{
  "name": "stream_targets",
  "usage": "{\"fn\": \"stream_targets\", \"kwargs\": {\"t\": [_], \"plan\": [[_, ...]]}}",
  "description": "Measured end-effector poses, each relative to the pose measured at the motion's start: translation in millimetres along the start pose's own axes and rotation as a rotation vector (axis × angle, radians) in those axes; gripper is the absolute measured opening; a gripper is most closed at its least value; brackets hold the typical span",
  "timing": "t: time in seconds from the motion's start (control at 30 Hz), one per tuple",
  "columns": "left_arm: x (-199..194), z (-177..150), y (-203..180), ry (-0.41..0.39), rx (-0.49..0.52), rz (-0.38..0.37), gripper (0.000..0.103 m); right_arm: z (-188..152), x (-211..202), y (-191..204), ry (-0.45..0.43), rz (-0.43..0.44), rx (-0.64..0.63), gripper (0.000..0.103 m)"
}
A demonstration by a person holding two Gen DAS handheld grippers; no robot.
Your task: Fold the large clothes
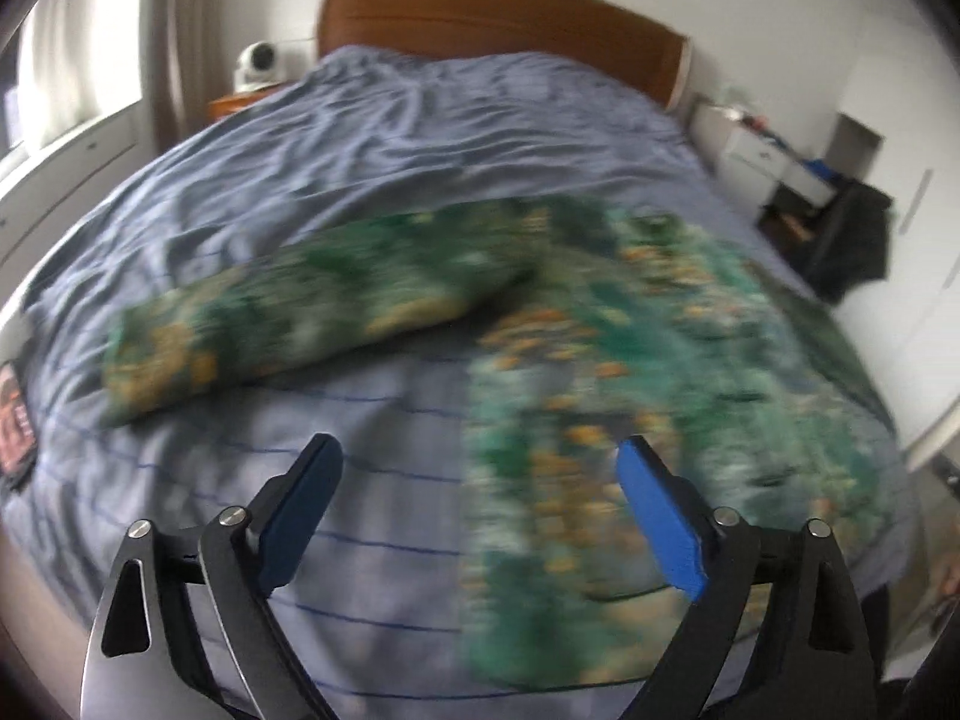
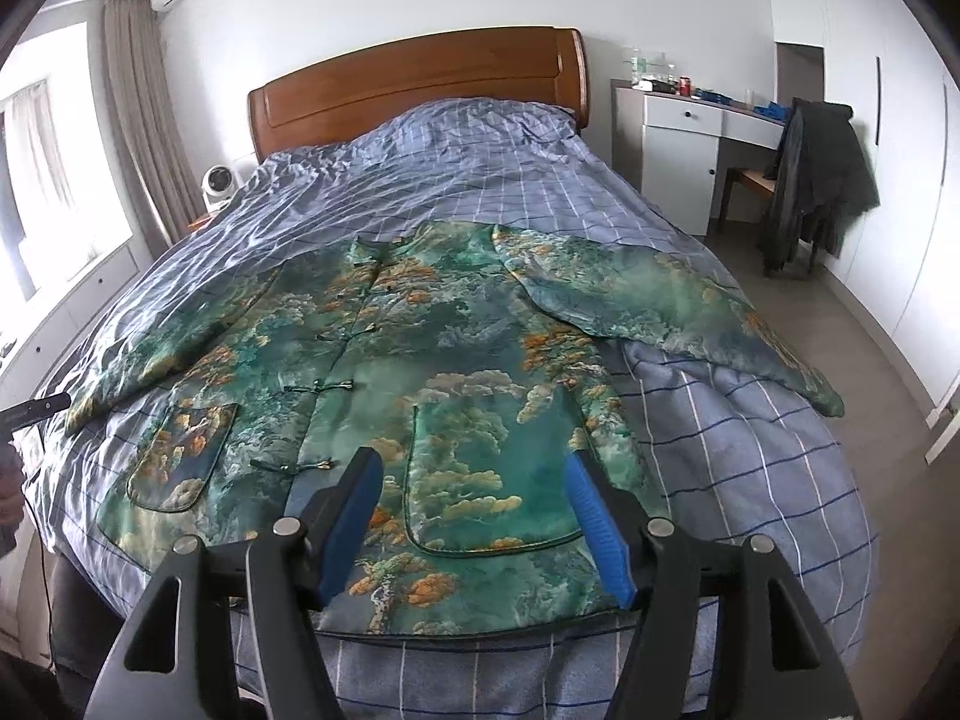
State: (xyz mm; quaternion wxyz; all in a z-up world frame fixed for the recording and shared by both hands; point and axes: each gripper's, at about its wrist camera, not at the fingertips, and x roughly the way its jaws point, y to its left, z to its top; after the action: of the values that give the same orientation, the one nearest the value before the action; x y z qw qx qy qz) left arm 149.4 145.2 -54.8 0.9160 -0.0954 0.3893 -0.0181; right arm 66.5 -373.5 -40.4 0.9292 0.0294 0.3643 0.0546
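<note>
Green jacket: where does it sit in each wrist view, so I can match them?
Left wrist: the green jacket is blurred, filling centre and right, one sleeve reaching left.
Right wrist: it lies flat mid-frame, front up, sleeves spread.
Shared landmark: the wooden headboard at the top.

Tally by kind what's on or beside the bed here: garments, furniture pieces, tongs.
Garments: 2, green printed jacket on the bed, dark coat on the chair.
Furniture: 2, bed, white desk.
Tongs: 2, left tongs, right tongs, both open.
Total: 6
</note>
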Motion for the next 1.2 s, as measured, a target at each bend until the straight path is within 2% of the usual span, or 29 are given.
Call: {"fn": "stream_targets", "kwargs": {"t": [0.07, 0.27, 0.37, 0.5, 1.2], "plan": [[-3, 0, -21, -0.013, 0.019, -0.033, 0.096, -1, 1, -6, 0.001, -0.014, 0.019, 0.074], [-8, -11, -79, -0.015, 0.098, -0.077, 0.097, -4, 1, -20, -0.004, -0.041, 0.057, 0.074], [-12, -16, -97, -0.018, 0.119, -0.100, 0.097, -5, 1, -24, -0.006, -0.047, 0.062, 0.074], [-13, -23, -110, -0.020, 0.147, -0.084, 0.098, -7, 3, -26, -0.004, -0.044, 0.073, 0.074], [-5, -33, -100, 0.010, 0.096, -0.037, 0.098, -9, 2, -37, -0.012, -0.064, 0.091, 0.074]]}}
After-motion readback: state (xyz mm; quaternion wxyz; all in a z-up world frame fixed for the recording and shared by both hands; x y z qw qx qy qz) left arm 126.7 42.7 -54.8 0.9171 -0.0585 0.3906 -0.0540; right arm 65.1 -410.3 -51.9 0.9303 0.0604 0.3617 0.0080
